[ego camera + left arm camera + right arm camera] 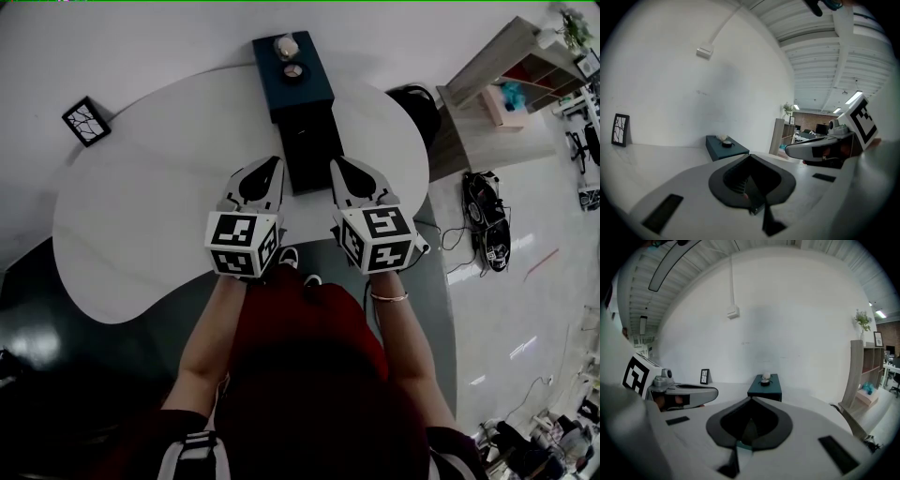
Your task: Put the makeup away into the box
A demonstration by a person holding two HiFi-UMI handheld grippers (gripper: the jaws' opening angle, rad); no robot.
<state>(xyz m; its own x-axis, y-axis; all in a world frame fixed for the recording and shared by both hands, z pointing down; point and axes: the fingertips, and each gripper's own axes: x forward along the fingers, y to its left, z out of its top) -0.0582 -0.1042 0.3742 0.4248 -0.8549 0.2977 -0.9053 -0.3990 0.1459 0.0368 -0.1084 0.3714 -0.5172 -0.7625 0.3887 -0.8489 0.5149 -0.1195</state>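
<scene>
A dark teal box (319, 84) stands at the far middle of the white table (141, 216), its dark front side facing me. On its top lie a pale round puff (286, 45) and a small round compact (293, 70). My left gripper (275, 161) and right gripper (336, 161) hover side by side just short of the box, one at each side of its front. Both are shut, with nothing between the jaws. The box (725, 147) shows ahead of the left gripper (751, 156), and the box (765, 389) also lies beyond the right gripper (751, 398).
A small black picture frame (86, 121) stands at the table's far left. A wooden shelf unit (511, 84) and a black object (417, 108) are on the floor to the right, with cables (487, 225) nearby. A white wall runs behind the table.
</scene>
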